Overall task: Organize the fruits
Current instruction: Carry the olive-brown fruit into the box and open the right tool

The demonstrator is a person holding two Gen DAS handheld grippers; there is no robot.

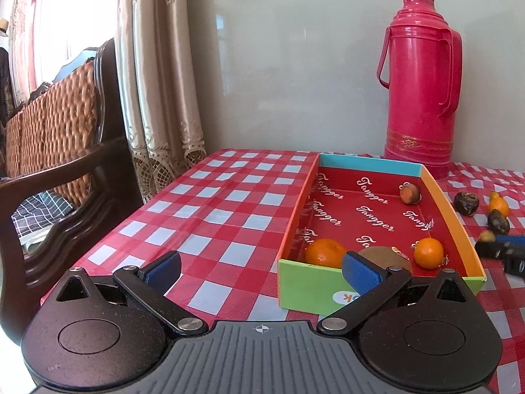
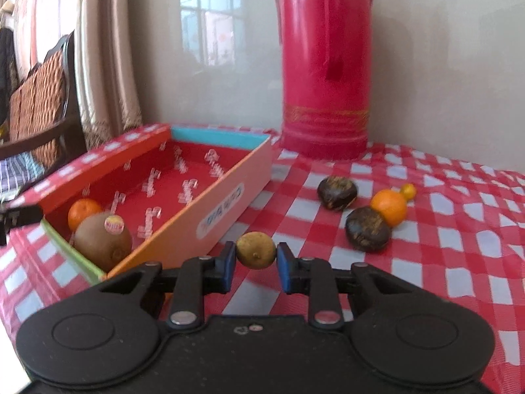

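A colourful cardboard box (image 1: 308, 282) with a red lining sits on the checked tablecloth. In it lie two oranges (image 1: 325, 252) (image 1: 428, 252), a brown kiwi (image 2: 103, 241) with a sticker, and a small dark fruit (image 1: 409, 193). My left gripper (image 1: 261, 269) is open and empty, just before the box's near green wall. My right gripper (image 2: 256, 264) is shut on a small yellow-green fruit (image 2: 256, 250), just right of the box (image 2: 226, 210). Beyond it lie two dark wrinkled fruits (image 2: 337, 192) (image 2: 368, 228), an orange (image 2: 389, 207) and a tiny yellow fruit (image 2: 408, 191).
A tall pink thermos (image 1: 421, 82) stands behind the box against the grey wall. A dark wooden chair with a woven back (image 1: 52, 138) and curtains (image 1: 157, 75) are to the left of the table. The right gripper shows at the left wrist view's right edge (image 1: 502, 251).
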